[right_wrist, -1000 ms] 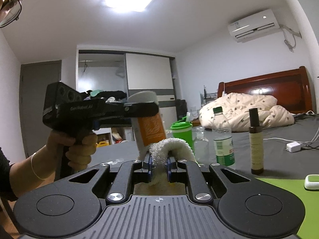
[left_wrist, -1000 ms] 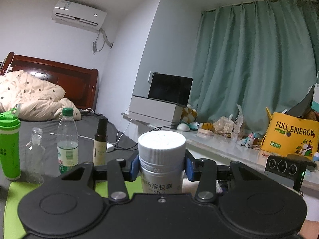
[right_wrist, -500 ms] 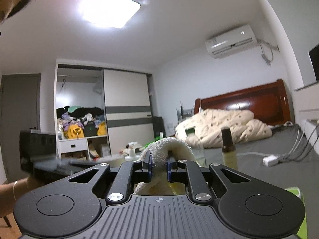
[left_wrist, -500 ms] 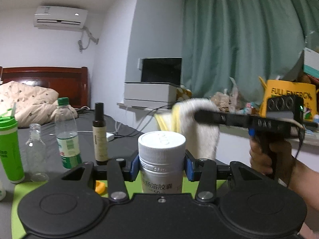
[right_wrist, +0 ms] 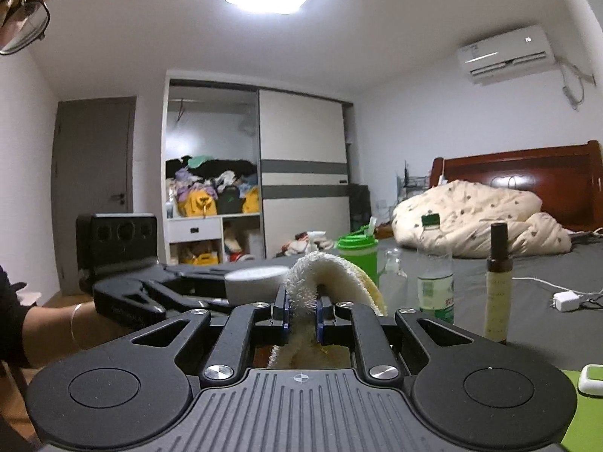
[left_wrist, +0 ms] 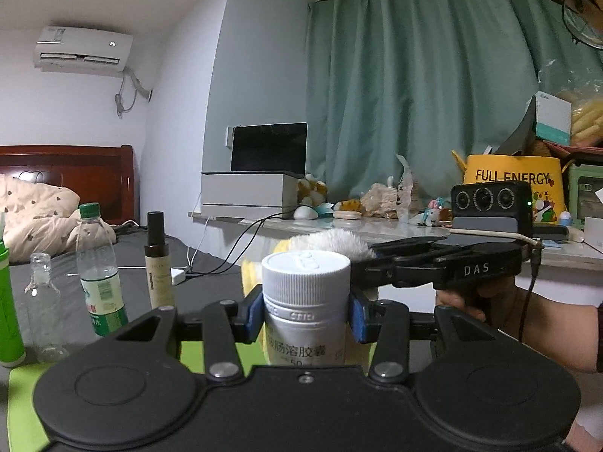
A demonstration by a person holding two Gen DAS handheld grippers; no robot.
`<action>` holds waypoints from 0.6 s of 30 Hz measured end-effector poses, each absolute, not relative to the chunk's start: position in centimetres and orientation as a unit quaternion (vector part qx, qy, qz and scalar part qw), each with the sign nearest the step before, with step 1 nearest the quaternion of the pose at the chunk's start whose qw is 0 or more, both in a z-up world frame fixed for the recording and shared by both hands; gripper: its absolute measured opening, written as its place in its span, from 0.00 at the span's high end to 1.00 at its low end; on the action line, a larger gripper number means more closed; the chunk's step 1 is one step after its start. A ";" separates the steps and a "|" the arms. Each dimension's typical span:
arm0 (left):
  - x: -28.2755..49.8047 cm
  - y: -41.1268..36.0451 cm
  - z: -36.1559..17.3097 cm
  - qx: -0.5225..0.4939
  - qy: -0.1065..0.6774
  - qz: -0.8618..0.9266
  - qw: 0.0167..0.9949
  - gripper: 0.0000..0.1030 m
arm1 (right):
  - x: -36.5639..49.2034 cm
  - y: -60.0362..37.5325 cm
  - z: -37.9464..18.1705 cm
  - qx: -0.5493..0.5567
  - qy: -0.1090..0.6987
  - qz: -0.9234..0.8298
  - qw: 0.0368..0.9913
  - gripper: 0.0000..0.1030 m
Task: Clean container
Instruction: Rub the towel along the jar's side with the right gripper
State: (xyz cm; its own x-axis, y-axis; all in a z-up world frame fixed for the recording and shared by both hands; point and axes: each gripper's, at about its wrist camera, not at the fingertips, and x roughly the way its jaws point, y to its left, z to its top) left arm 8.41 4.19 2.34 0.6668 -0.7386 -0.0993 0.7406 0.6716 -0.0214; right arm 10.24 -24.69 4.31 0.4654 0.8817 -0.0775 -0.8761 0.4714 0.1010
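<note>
My left gripper (left_wrist: 306, 316) is shut on a silver pill bottle (left_wrist: 305, 301) with a white ribbed cap, held upright by its neck. My right gripper (right_wrist: 302, 314) is shut on a folded white and yellow cloth (right_wrist: 328, 278). In the left wrist view the cloth (left_wrist: 328, 239) sits just behind and against the bottle's cap, with the right gripper's black body reaching in from the right. In the right wrist view the bottle's cap (right_wrist: 256, 284) lies just left of the cloth, and the left gripper's body extends off to the left in a person's hand (right_wrist: 81, 320).
A grey surface holds a green tumbler (right_wrist: 356, 254), a small clear glass bottle (left_wrist: 43, 301), a green-capped water bottle (left_wrist: 100, 271) and a dark-capped slim bottle (left_wrist: 158, 260). A green mat (left_wrist: 22, 403) lies below. A white charger (right_wrist: 565, 301) and cable rest at right.
The right gripper with the cloth has swung in from the right, and the cloth has come up against the bottle's cap. The left gripper rolled level and dropped slightly.
</note>
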 end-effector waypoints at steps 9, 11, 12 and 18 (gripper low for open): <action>8.2 4.4 2.6 0.006 0.034 -0.412 0.911 0.58 | 11.9 -25.0 3.3 0.020 0.093 0.540 0.836 0.88; 8.2 4.4 2.7 0.005 0.031 -0.409 0.912 0.58 | 12.0 -24.8 3.0 0.013 0.099 0.543 0.834 0.88; 8.2 4.4 2.7 0.003 0.030 -0.408 0.913 0.58 | 12.0 -24.7 2.9 0.009 0.101 0.544 0.833 0.88; 8.6 4.5 2.9 -0.005 0.024 -0.400 0.916 0.58 | 11.7 -23.9 1.6 -0.012 0.116 0.541 0.833 0.88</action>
